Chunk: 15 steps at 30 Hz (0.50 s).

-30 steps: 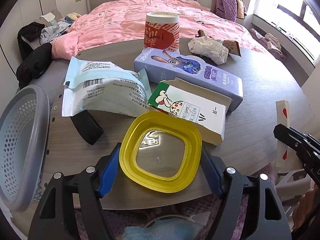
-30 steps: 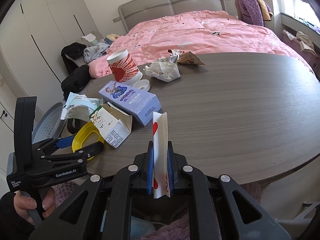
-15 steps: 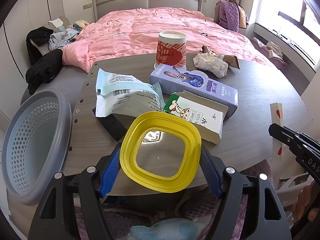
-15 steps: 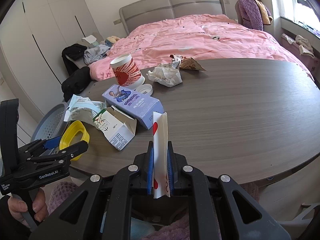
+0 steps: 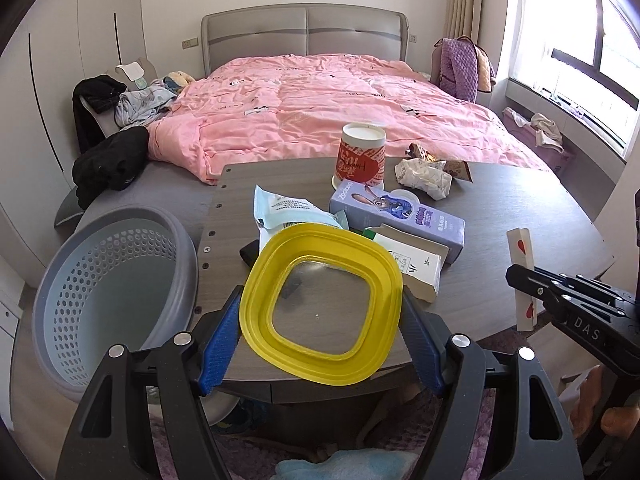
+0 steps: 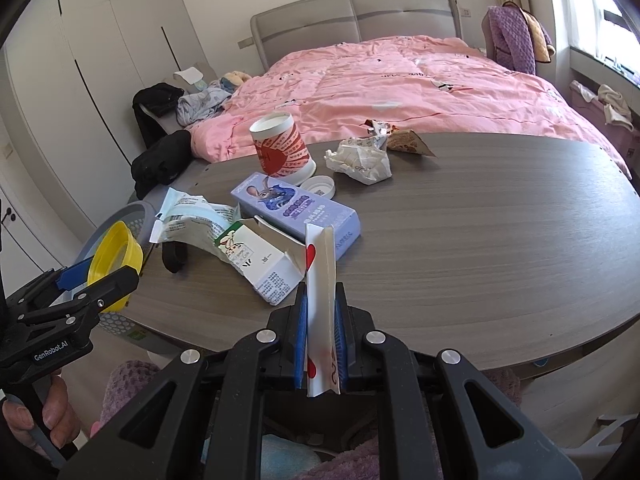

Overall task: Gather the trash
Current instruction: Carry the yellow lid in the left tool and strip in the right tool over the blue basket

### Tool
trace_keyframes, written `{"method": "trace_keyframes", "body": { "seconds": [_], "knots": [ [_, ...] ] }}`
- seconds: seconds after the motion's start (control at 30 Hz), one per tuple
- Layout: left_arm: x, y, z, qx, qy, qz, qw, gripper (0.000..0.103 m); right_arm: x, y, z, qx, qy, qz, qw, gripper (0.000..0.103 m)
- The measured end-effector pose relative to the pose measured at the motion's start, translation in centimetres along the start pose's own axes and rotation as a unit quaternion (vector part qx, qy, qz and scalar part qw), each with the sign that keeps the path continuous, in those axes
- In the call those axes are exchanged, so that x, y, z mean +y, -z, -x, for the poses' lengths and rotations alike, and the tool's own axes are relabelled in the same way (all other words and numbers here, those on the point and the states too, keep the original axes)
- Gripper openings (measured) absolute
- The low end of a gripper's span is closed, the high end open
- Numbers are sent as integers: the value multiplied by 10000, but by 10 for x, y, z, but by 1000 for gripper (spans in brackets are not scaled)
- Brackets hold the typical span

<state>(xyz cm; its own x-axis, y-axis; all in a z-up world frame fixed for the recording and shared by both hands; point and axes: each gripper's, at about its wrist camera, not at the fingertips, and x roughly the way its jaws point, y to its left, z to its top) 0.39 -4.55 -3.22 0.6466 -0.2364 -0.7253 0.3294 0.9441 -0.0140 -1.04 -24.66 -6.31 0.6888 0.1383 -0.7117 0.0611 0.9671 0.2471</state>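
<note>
Yellow-rimmed lid [image 5: 322, 306], clear centre, square with rounded corners

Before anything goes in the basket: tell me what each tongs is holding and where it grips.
Left tongs: yellow lid, clamped across opposite rim edges. Right tongs: white heart-printed paper strip, pinched on its lower part.

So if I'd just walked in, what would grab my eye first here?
Probably the bright yellow lid, held up between the left gripper's blue pads, just right of the grey perforated basket. Then the white strip with red hearts, pinched upright in the right gripper. Behind both, litter clusters on the round wooden table: a purple cartoon box, a red-and-white cup, crumpled paper, with a pink bed beyond.
</note>
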Motion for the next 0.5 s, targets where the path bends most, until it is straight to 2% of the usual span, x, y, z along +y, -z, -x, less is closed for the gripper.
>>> {"method": "trace_keyframes", "body": {
  "seconds": [0.5],
  "knots": [
    [63,4,25,-234,-175,477,9984,71,76,-22,-22,93,-550,484,9973,12]
  ]
}}
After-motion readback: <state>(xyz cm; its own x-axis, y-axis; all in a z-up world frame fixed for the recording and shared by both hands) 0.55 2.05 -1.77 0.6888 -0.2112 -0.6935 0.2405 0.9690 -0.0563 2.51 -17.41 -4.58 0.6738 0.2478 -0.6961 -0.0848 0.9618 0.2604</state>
